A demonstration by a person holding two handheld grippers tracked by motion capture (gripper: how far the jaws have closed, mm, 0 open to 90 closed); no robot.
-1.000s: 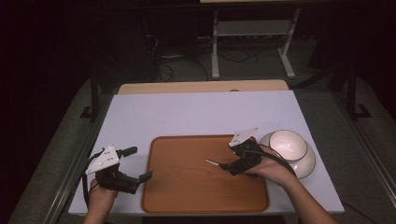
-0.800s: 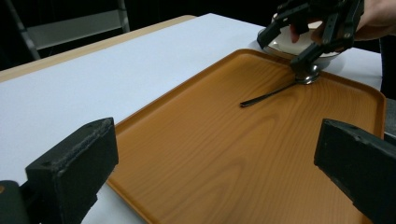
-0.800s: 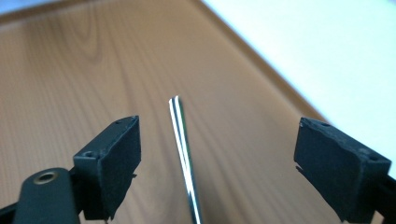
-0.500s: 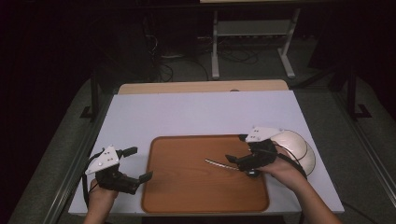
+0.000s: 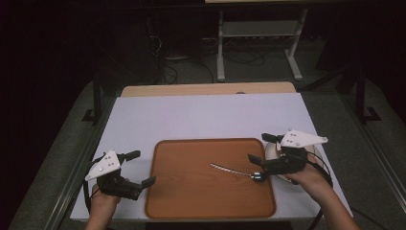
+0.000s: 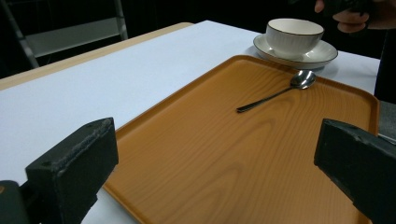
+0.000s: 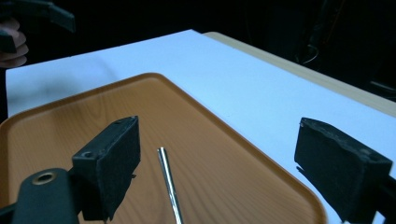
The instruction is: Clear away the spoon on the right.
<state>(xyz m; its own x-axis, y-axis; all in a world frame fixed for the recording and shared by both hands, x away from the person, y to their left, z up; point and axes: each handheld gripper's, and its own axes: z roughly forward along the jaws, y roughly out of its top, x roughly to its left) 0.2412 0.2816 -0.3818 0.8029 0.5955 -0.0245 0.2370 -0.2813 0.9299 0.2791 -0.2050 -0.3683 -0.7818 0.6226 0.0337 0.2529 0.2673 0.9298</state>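
Observation:
A metal spoon [image 5: 235, 170] lies on the brown wooden tray [image 5: 191, 201], its bowl near the tray's right rim. My right gripper [image 5: 257, 147] hovers open just right of the spoon bowl, over a white cup [image 5: 272, 151] on its saucer. In the right gripper view the spoon handle [image 7: 168, 182] runs between the open jaws of the right gripper [image 7: 224, 158]. My left gripper [image 5: 142, 167] stands open at the tray's left edge, holding nothing. In the left gripper view the spoon [image 6: 275, 93], cup [image 6: 294, 35] and saucer [image 6: 322, 53] lie beyond the left gripper [image 6: 215, 154].
The tray rests on a white tabletop [image 5: 210, 115] with a wooden strip [image 5: 206, 89] along the far edge. A metal rack [image 5: 258, 33] and cables stand on the dark floor behind. A dark rail [image 5: 72, 182] runs along the table's left side.
My right gripper has drawn back to the right, off the spoon, which stays lying on the tray. The left gripper has not moved.

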